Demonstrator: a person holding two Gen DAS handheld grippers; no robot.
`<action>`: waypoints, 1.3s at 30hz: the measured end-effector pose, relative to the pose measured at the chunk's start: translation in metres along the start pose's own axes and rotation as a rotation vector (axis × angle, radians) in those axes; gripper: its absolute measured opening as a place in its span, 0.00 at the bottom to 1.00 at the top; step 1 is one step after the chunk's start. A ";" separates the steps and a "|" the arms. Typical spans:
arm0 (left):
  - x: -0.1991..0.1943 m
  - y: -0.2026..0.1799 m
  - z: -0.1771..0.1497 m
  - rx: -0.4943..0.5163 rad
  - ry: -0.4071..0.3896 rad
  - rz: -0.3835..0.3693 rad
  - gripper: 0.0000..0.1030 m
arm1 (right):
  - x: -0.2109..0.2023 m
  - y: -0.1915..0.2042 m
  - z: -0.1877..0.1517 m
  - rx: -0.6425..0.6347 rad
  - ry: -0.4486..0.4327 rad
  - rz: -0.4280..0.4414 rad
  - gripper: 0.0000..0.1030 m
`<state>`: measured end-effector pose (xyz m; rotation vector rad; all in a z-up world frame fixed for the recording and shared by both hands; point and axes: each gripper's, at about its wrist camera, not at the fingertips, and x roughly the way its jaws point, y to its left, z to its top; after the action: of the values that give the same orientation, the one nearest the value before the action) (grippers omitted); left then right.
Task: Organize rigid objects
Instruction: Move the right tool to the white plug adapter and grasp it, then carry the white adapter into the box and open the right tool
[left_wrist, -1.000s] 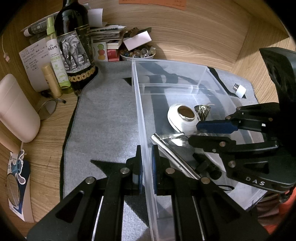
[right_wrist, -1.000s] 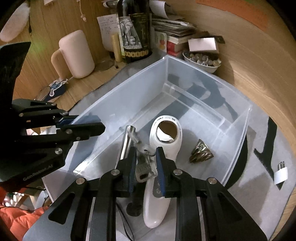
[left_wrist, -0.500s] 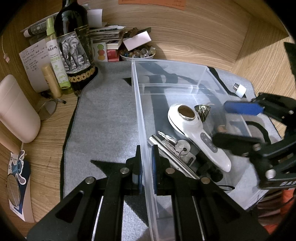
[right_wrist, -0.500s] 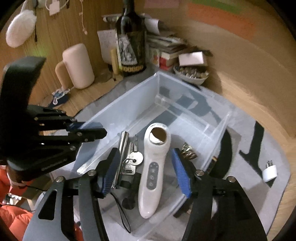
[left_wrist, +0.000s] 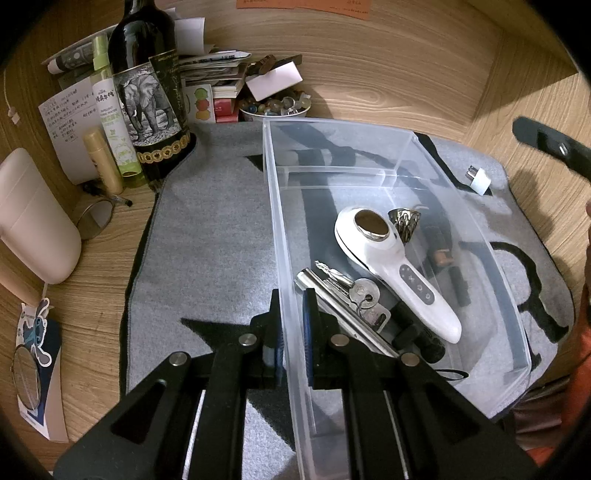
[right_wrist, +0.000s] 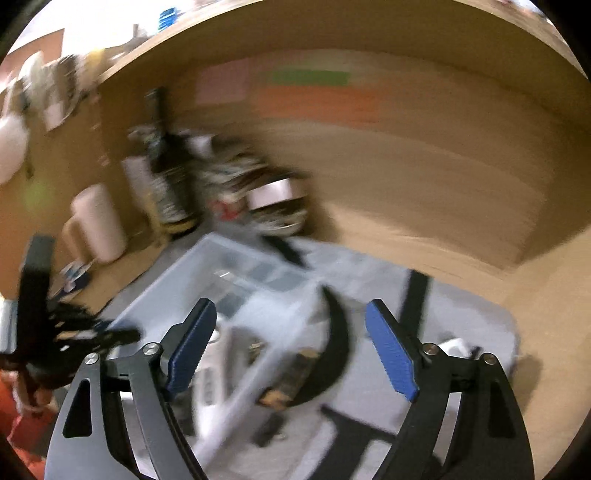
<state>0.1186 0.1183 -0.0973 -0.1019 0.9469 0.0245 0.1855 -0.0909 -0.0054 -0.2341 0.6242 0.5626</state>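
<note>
My left tongs (left_wrist: 291, 325) are clamped on the near wall of the clear bin (left_wrist: 284, 236) holding the keys (left_wrist: 364, 295), while my right tongs (right_wrist: 291, 347) are wide apart above the grey mat (right_wrist: 461, 317).

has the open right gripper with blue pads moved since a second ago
Yes. The right gripper has lifted up and away from the clear plastic bin, where it released the keys.

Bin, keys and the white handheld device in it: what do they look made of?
Bin: clear, glossy plastic by the look; the grey mat shows through its walls.
Keys: metal, silvery and shiny.
White device: seemingly smooth glossy plastic, with a metallic-looking round head.
The left gripper clamps the bin's near wall.
</note>
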 end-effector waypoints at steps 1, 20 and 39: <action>0.000 0.000 0.000 0.000 0.000 -0.001 0.07 | 0.001 -0.008 0.000 0.015 -0.001 -0.017 0.79; 0.000 0.002 -0.002 0.001 0.003 -0.004 0.07 | 0.104 -0.141 -0.050 0.239 0.239 -0.268 0.78; 0.000 0.002 -0.001 -0.001 0.005 -0.005 0.07 | 0.070 -0.110 -0.045 0.173 0.208 -0.149 0.33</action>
<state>0.1174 0.1206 -0.0980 -0.1054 0.9516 0.0198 0.2726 -0.1684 -0.0794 -0.1751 0.8449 0.3403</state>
